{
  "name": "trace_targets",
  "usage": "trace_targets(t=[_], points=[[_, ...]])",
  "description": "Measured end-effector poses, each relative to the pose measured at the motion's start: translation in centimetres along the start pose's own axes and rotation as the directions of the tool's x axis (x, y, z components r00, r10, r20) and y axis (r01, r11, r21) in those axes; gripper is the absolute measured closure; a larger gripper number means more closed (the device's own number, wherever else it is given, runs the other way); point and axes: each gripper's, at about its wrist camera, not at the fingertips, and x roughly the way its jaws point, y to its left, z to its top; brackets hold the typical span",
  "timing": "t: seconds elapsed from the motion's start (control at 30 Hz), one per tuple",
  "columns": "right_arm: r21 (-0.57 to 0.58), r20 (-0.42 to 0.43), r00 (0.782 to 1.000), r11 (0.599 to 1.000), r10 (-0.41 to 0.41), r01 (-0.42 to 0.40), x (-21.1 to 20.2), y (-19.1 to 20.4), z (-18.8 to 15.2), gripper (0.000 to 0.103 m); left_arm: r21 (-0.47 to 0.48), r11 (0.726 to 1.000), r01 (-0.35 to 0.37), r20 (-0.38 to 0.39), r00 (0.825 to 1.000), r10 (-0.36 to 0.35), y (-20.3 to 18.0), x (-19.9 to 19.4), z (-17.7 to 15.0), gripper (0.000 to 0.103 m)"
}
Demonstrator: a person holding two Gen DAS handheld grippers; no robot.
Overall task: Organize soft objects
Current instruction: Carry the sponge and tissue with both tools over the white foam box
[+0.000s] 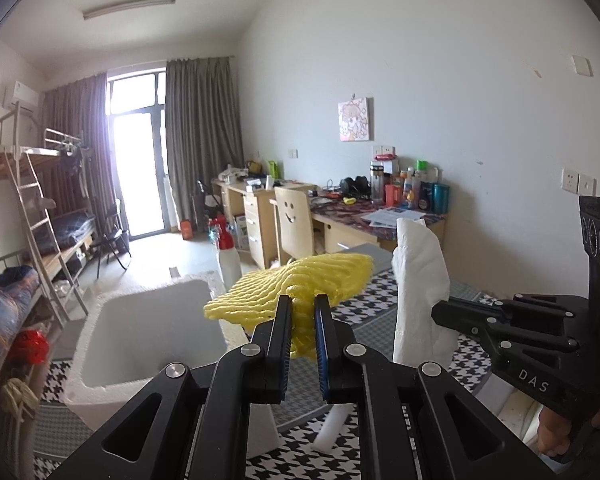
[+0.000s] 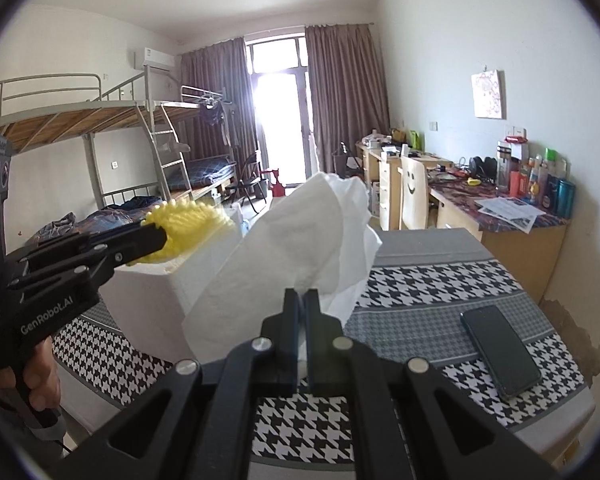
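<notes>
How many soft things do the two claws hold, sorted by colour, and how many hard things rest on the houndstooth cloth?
Yellow soft: 1, the foam net in the left claw.
White soft: 1, the tissue in the right claw.
White hard: 1, the foam box on the cloth.
Dark hard: 1, the phone.
Total: 4

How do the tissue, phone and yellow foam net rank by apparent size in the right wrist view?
1. tissue, though nearness to the camera inflates it
2. phone
3. yellow foam net, partly hidden
</notes>
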Motion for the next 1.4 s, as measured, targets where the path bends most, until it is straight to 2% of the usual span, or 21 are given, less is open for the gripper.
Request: trace_targets(t=[0.6,1.4], points=[[-0.05,0.038,0.997,0.996,0.07,-0.068,0.6,2.3,2.3,0.098,-0.027,0.995,-0.098,0.044,0.994,0.099,2.7,-1.0,0.8,0.091],[-0.113,0.056,0.983,0.979,0.175,-0.168,3.3,5.2,4.6,0.098,-0.093,0.965,-0.246,0.006,0.969,0.248,6.6,-0.1,0.7,0.091]])
